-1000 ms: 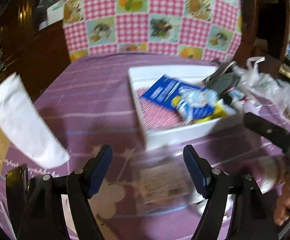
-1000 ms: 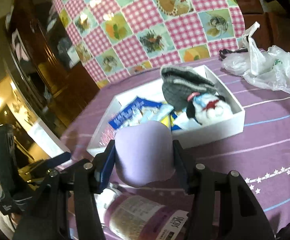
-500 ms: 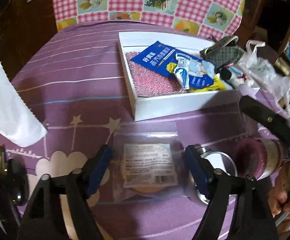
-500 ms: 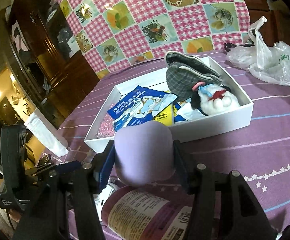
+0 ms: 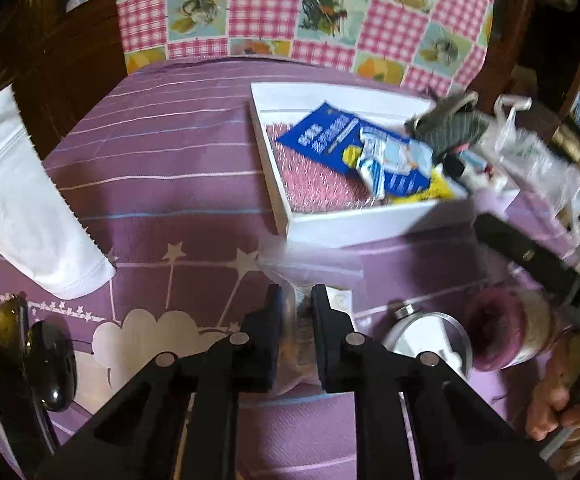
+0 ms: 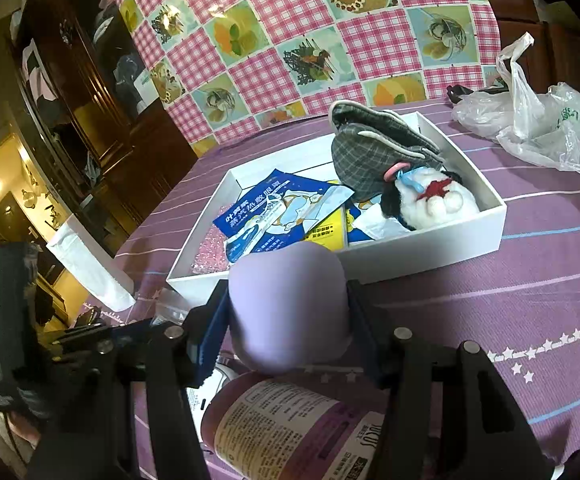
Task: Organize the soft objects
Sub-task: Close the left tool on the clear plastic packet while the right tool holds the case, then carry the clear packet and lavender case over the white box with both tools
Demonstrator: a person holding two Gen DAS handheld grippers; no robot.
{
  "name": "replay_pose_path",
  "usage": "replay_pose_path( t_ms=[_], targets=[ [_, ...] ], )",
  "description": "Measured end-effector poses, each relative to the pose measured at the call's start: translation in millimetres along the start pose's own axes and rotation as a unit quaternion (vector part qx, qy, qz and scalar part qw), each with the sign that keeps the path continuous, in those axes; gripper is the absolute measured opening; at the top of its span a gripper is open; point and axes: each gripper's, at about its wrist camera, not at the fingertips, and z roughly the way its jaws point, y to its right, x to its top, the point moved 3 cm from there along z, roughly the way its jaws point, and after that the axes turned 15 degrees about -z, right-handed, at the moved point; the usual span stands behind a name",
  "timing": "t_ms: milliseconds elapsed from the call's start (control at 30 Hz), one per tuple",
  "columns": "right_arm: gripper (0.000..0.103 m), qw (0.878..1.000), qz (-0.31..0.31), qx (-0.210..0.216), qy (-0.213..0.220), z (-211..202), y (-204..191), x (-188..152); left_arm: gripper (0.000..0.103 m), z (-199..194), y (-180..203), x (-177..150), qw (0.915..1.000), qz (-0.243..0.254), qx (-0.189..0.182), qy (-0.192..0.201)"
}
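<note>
A clear plastic packet (image 5: 309, 272) with a printed label lies on the purple tablecloth in front of the white box (image 5: 369, 228). My left gripper (image 5: 297, 312) is closing, and its pads pinch the packet's bunched middle. My right gripper (image 6: 287, 300) is shut on a rounded lilac soft object (image 6: 286, 276), held just in front of the box's near wall (image 6: 409, 260). Inside the box lie blue sachets (image 6: 278, 208), a grey checked pouch (image 6: 373, 152) and a white plush toy (image 6: 437, 204).
A labelled jar (image 6: 290, 428) lies on its side under the right gripper, its lid (image 5: 429, 340) beside it. A white cloth sleeve (image 5: 22, 200) rests at the left, a glossy black object (image 5: 46, 364) near the left edge. A crumpled plastic bag (image 6: 549, 128) sits far right.
The left gripper's jaws have come together from wide apart onto the clear packet, squeezing it narrow. The right gripper and its lilac object have stayed put.
</note>
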Motion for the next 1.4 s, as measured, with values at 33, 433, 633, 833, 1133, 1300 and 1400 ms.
replay_pose_path(
  t_ms=[33, 433, 633, 833, 1133, 1300, 1400],
  targets=[
    [0.058, 1.0, 0.0, 0.0, 0.0, 0, 0, 0, 0.011, -1, 0, 1, 1.0, -0.001, -0.005, 0.002],
    [0.058, 1.0, 0.0, 0.001, 0.0, 0, 0, 0, 0.005, -20, 8, 4, 0.9982, 0.006, -0.036, 0.047],
    [0.058, 1.0, -0.001, 0.001, -0.001, 0, 1, 0, 0.005, -34, 9, 8, 0.9949, 0.002, -0.055, 0.085],
    [0.058, 1.0, -0.011, -0.004, 0.004, -1, 1, 1, 0.005, -50, 9, 12, 0.9887, -0.01, -0.083, 0.124],
    [0.058, 0.999, -0.032, 0.001, 0.02, -11, -10, 10, 0.005, -62, 22, 14, 0.9847, -0.013, -0.087, 0.151],
    [0.058, 1.0, -0.011, 0.015, 0.02, -13, -3, 15, 0.005, -52, 36, 14, 0.9862, 0.0, -0.072, 0.149],
    [0.058, 1.0, -0.006, 0.001, 0.02, -16, 2, 19, 0.005, -47, 42, 20, 0.986, -0.003, -0.076, 0.149]
  ],
)
